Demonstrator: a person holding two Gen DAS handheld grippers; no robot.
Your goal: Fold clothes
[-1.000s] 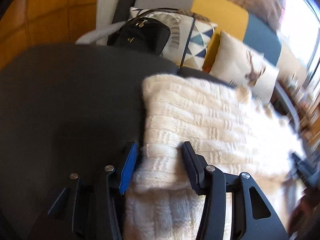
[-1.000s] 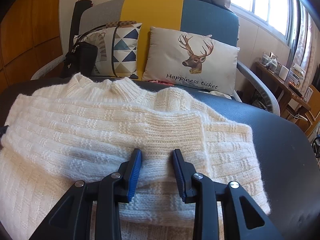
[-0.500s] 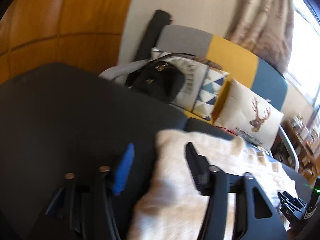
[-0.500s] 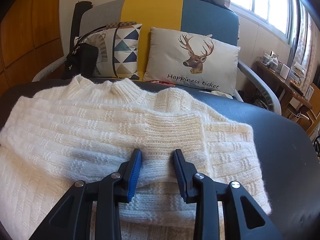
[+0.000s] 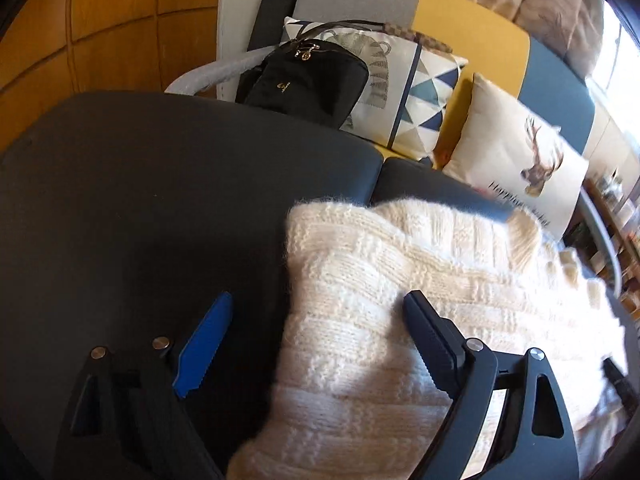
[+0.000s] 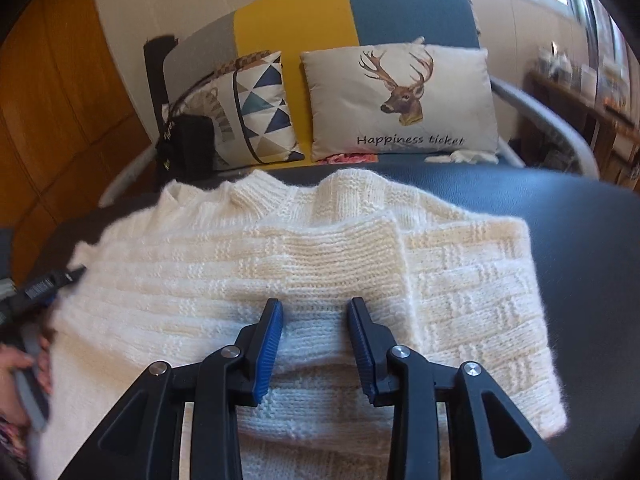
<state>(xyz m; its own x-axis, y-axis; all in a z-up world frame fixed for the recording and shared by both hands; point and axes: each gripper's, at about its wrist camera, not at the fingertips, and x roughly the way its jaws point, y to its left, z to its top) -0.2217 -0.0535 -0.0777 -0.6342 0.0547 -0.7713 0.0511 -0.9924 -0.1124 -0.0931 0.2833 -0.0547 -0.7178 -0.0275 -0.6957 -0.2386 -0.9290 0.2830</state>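
Deer-print cushion (image 6: 400,100) lettered "Happiness ticket" is propped on grey-yellow-blue sofa (image 6: 320,4) | triangle-pattern cushion (image 6: 260,116) is set just beside it | black handbag (image 5: 304,80) is leant against that cushion | dark tabletop (image 5: 140,200) is seen in front | wood panelling (image 5: 100,28) is seen behind.

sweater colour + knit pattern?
Cream-white sweater, chunky knit in blocks of alternating ribbing, like basketweave. Clearest in the right wrist view.

The left gripper (image 5: 316,320) hangs with its jaws spread wide. The right gripper (image 6: 316,320) has its jaws parted, tips pointing forward and down.
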